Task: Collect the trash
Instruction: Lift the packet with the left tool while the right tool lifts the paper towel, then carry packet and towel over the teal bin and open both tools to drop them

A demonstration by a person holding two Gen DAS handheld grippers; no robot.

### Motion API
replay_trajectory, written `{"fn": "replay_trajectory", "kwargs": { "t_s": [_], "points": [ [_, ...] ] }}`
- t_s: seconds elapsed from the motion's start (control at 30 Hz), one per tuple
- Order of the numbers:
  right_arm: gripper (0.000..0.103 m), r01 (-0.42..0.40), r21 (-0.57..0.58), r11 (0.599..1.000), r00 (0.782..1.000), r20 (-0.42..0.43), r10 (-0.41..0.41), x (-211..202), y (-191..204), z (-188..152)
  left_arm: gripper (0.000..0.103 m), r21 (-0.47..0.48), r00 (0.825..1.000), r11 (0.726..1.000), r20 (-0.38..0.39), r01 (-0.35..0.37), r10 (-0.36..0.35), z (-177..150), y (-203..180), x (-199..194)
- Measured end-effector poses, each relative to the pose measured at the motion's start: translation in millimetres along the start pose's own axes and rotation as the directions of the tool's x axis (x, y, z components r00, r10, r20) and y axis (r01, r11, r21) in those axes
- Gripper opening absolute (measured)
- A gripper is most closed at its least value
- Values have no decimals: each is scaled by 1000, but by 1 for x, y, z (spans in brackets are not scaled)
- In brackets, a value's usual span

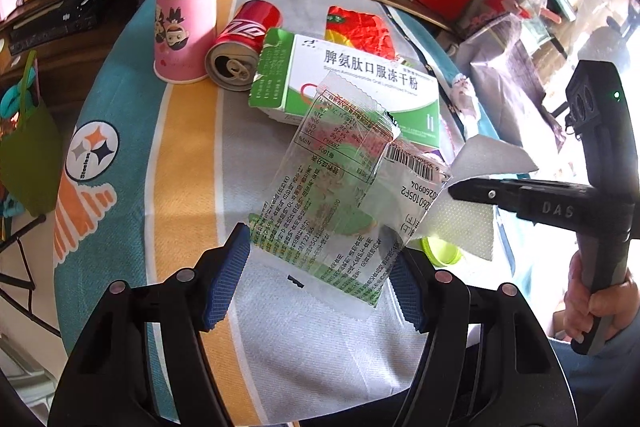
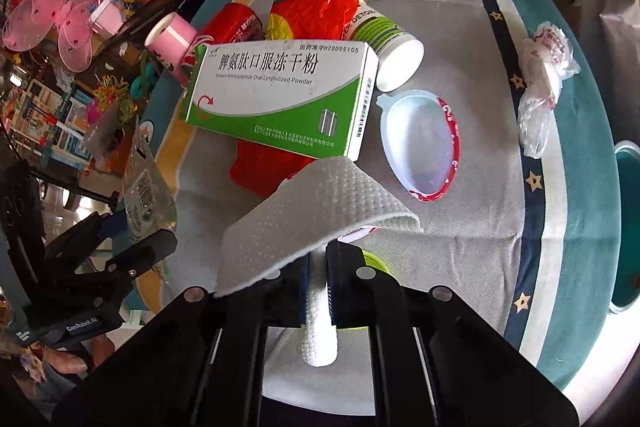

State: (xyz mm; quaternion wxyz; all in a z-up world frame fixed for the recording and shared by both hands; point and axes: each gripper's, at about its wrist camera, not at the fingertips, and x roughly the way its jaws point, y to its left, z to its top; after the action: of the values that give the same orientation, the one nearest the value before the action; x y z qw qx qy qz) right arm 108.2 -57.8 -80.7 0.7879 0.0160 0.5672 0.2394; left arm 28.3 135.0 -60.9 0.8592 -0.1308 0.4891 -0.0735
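Right hand-held gripper [image 2: 318, 281] is clamped shut on the white paper towel [image 2: 320, 203]. Left hand-held gripper [image 1: 320, 275] is spread wide, clear wrapper [image 1: 336, 187] between its pads, grip unclear. Towel should be lifted clear of the medicine box [image 2: 280, 99] just ahead on the counter [image 2: 472, 251].

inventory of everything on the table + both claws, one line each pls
paper cup: 1, pink, upside down, table's far left
soda can: 1, red, on its side beside the cup
medicine box: 1, green and white, middle, lying over the red bag
red bag: 1, red foil, crumpled, under the box
pill bottle: 1, white with green label, on its side right of the box
tub lid: 1, white with red rim, right of the box
plastic bag: 1, clear, crumpled, far right edge
clear wrapper: 1, printed, between the left claw's pads
tissue: 1, white, pinched in the right claw
left claw: blue pads, wide apart
right claw: shut on tissue
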Motion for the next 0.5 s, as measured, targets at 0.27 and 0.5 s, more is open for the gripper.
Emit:
{"fn": "replay_trajectory", "kwargs": {
  "t_s": [0.27,0.5],
  "points": [
    [7,33,59,998,995,97,-38,-46,-36,6,67,67,999,997,23,28,-30,13,-35,-5],
    [7,45,229,972,980,180,-88,-93,-118,-7,67,202,995,975,17,90,-96,39,-108,8]
  ]
}}
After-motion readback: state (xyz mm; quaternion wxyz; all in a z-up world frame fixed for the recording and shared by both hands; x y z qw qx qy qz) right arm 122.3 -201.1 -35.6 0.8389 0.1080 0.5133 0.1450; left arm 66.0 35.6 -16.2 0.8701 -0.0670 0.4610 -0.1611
